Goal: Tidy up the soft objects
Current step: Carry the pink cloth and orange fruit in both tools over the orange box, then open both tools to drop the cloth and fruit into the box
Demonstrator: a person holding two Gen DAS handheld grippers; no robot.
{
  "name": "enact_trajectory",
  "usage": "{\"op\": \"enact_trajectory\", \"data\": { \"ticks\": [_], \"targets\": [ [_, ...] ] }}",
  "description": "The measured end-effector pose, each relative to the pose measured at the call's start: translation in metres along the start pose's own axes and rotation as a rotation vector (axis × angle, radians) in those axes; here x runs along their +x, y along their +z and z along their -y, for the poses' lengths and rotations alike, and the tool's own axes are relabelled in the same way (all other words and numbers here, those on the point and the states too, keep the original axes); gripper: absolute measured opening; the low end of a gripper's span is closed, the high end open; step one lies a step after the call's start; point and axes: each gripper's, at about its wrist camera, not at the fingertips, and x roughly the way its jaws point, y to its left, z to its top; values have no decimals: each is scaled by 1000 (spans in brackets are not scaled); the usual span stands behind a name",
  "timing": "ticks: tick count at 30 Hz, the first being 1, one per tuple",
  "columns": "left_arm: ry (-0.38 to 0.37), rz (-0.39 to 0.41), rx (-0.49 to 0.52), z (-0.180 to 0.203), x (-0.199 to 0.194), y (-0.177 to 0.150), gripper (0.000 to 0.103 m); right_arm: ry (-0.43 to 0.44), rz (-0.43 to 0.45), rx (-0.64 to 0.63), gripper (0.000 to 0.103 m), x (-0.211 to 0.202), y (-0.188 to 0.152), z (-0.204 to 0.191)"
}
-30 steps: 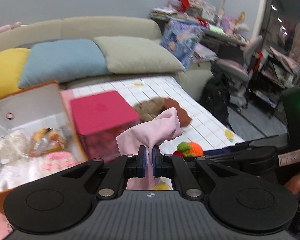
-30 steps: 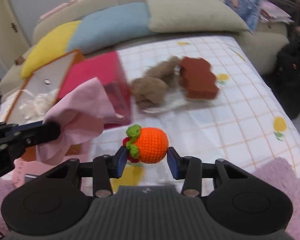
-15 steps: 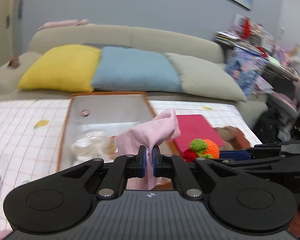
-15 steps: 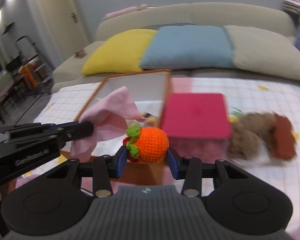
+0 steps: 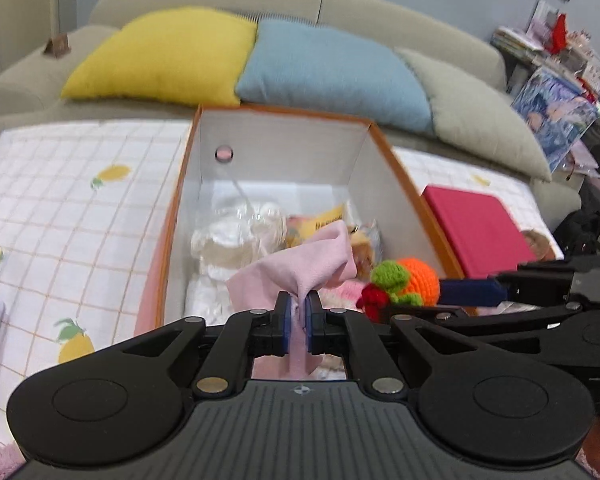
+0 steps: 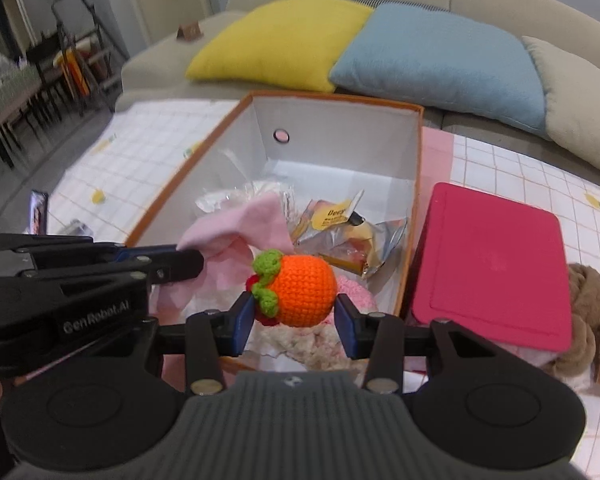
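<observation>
Both your grippers have swung from the bare checked sheet (image 5: 80, 208) to above the open orange box (image 6: 418, 184). Your left gripper (image 5: 296, 312) has its jaws nearly together, pinching a pink cloth (image 5: 308, 264) that hangs over the box's near half. Your right gripper (image 6: 296, 320) stands partly open, both pads pressing a crocheted orange (image 6: 306, 290), also above the box. Inside lie white wrapped items (image 5: 236, 236) and snack packets (image 6: 340, 232). A red lid (image 6: 496, 264) lies just beside the box.
</observation>
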Motion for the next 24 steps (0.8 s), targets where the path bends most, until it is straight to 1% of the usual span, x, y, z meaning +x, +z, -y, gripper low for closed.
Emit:
{"op": "enact_trajectory", "data": {
  "ticks": [4,8,14,18,20,22,24],
  "targets": [
    [18,-48,4,-1,12,-1,10,-10,-54,-32,43,17,6,0],
    [21,-71,3,-2,17,-2,11,-23,-101,-44,43,31,8,1],
    [28,-86,-14,-8,19,-2,25,-43,-130,-71,43,41,6,4],
    [26,-89,-35,-13,19,-1,39,-53,-143,-103,41,43,6,1],
    [19,-81,-41,-13,17,0,44,-54,-145,-109,41,43,7,1],
    [21,-66,-46,-13,13,1,59,-53,-143,-112,42,41,8,1],
    [11,-49,-50,-14,8,2,60,-50,-136,-115,42,37,8,1]
  ]
}}
